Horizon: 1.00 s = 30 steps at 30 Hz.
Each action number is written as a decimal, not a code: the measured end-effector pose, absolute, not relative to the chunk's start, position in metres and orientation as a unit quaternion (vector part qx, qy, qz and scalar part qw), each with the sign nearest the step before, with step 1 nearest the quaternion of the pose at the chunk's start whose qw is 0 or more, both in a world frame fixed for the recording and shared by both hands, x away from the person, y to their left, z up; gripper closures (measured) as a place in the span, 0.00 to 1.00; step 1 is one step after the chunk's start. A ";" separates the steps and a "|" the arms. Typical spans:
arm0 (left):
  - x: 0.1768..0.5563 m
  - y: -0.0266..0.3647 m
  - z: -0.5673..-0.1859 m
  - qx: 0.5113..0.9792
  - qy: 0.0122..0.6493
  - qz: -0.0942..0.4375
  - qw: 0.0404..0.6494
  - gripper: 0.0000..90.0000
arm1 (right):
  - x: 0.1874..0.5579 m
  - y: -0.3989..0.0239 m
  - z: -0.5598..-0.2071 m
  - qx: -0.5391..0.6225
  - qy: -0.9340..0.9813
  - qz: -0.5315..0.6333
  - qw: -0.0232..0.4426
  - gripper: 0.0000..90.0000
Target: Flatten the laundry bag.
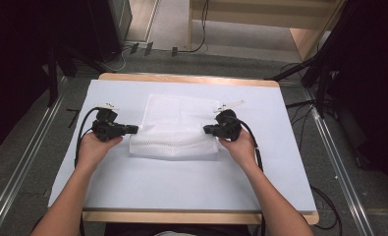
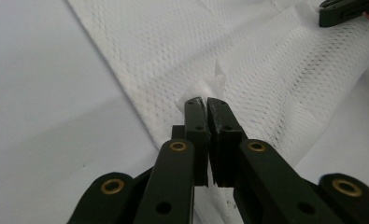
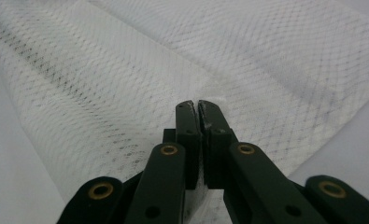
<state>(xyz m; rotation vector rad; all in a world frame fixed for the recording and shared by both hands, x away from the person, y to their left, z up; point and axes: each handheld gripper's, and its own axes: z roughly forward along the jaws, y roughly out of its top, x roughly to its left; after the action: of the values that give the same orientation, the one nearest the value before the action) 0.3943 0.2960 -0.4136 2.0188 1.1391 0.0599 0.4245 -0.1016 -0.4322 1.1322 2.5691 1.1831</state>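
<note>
While the pale blue table cover (image 1: 181, 182) bears it, the white mesh cloth (image 1: 174, 125) lies mid-table, its near edge rolled between both tools: the left gripper (image 2: 206, 100) pinches its left corner, the right gripper (image 3: 195, 103) its right.

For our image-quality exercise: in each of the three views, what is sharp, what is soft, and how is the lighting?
High view: even, soft light on the pale table, dark surroundings, no glare. Left gripper view: the white mesh cloth is fairly crisp beyond the left gripper, the near linkage soft, faint shadow under the fold. Right gripper view: mesh sharp around the right gripper, blurring towards the far edge.
</note>
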 end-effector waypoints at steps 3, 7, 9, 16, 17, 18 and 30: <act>0.390 0.298 -0.409 0.796 0.446 0.025 0.407 0.98 | 0.420 -0.103 -0.428 0.369 0.841 0.393 0.048 0.99; 0.384 0.300 -0.406 0.793 0.444 0.025 0.417 0.97 | 0.410 -0.107 -0.422 0.363 0.837 0.408 0.043 0.98; 0.381 0.300 -0.406 0.792 0.441 0.022 0.422 0.97 | 0.403 -0.108 -0.420 0.359 0.836 0.412 0.042 0.99; 0.366 0.299 -0.410 0.805 0.433 0.014 0.406 0.97 | 0.381 -0.110 -0.421 0.342 0.838 0.425 0.031 0.98; 0.363 0.299 -0.409 0.806 0.431 0.016 0.405 0.96 | 0.377 -0.110 -0.422 0.340 0.840 0.423 0.029 0.98; 0.360 0.300 -0.408 0.805 0.431 0.017 0.408 0.96 | 0.374 -0.110 -0.422 0.338 0.840 0.423 0.028 0.97; 0.326 0.304 -0.413 0.805 0.428 -0.006 0.411 0.98 | 0.343 -0.115 -0.424 0.323 0.846 0.423 0.016 0.97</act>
<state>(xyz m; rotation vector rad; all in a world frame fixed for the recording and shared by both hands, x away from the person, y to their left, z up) 0.3264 0.3041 -0.4132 2.0264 1.0764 -0.0150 0.3431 -0.1153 -0.4241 1.0029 2.6323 1.3165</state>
